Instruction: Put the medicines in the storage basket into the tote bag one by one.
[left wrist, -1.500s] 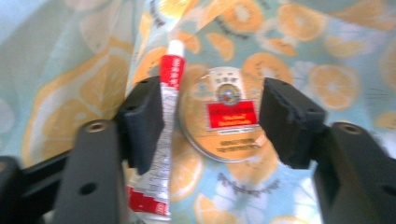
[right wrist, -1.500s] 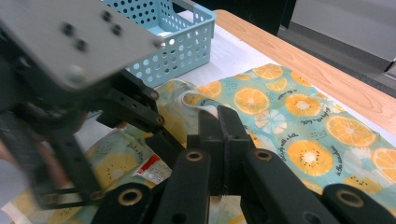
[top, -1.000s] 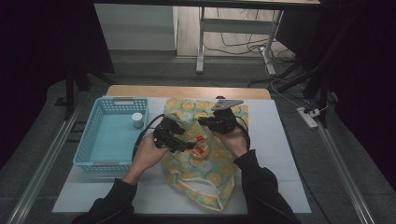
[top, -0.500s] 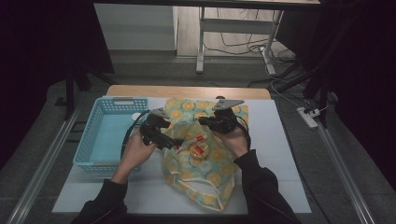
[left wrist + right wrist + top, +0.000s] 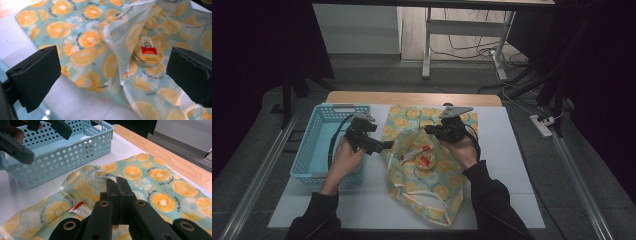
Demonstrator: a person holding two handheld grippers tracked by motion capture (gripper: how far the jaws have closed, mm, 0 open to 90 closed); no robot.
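Note:
An orange-slice print bag (image 5: 432, 186) lies on the white table top with its mouth raised. My right gripper (image 5: 432, 131) is shut on the bag's upper rim (image 5: 100, 176) and holds it up. Inside lie a round tin with a red label (image 5: 427, 164) and a white-and-red sachet (image 5: 414, 153). My left gripper (image 5: 379, 146) hovers by the basket's right wall, left of the bag. Its jaws have just been opening and stand wide apart, with nothing between its pads (image 5: 37, 75). Past them I see the bag (image 5: 85, 57) and the tin (image 5: 147, 51).
A light blue perforated basket (image 5: 319, 125) stands at the left, with something white (image 5: 86, 140) inside it. The bare white table top (image 5: 507, 165) stretches to the right of the bag. A wooden strip (image 5: 412, 97) runs along the far edge.
My left gripper has drawn back leftwards from the bag's mouth to the basket's side, and its jaws have spread. The right gripper has kept still on the bag.

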